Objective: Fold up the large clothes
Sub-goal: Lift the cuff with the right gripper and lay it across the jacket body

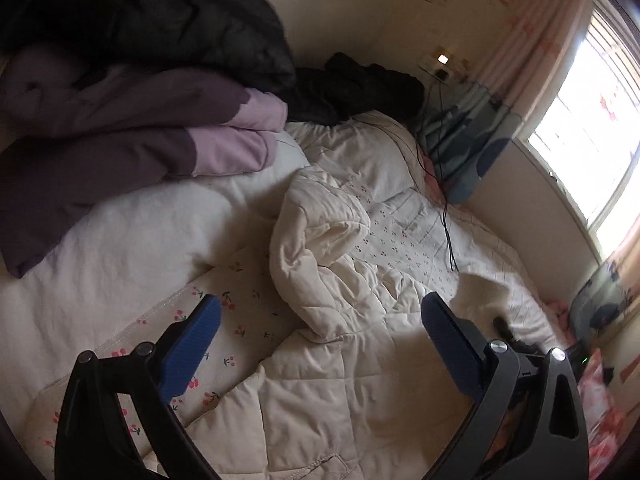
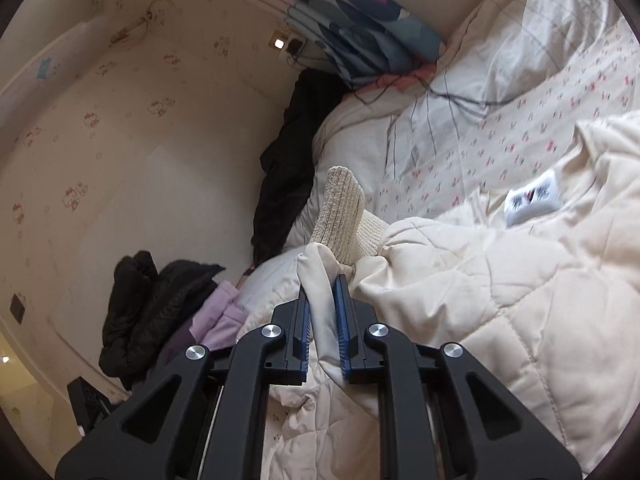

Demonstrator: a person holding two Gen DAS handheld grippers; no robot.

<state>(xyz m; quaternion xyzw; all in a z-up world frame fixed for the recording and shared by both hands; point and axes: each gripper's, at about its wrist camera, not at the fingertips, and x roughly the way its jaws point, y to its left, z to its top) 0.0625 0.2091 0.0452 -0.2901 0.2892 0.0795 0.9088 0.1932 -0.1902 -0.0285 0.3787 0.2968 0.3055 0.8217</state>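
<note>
The cream quilted jacket (image 1: 320, 264) lies spread and rumpled across the bed (image 1: 120, 248), filling the centre and the 5 o'clock part of the left wrist view. In the right wrist view it runs from the centre out to 3 o'clock, with a ribbed knit cuff (image 2: 344, 208) standing up just above the grip and a white care label (image 2: 530, 200) showing at 2 o'clock.

Handling, as judged: padded, soft and bulky, light for its bulk, with a smooth shell that may slide on itself. It will sag and will not keep a crease unless pressed flat. Sound holds are the seams, the hem and the sleeve end near the cuff; a pinch of loose padding is likely to slip.

The right gripper (image 2: 323, 312) points a little below level, its jaws clamped on a fold of the cream fabric just below the cuff. The left gripper (image 1: 320, 344) tilts downward over the jacket, its blue pads (image 1: 192, 344) spread wide and grasping nothing.

At 10 o'clock in the left view, a purple garment (image 1: 132, 136) and a black coat (image 1: 192, 24) lie piled on the bed, apart from the jacket.
</note>
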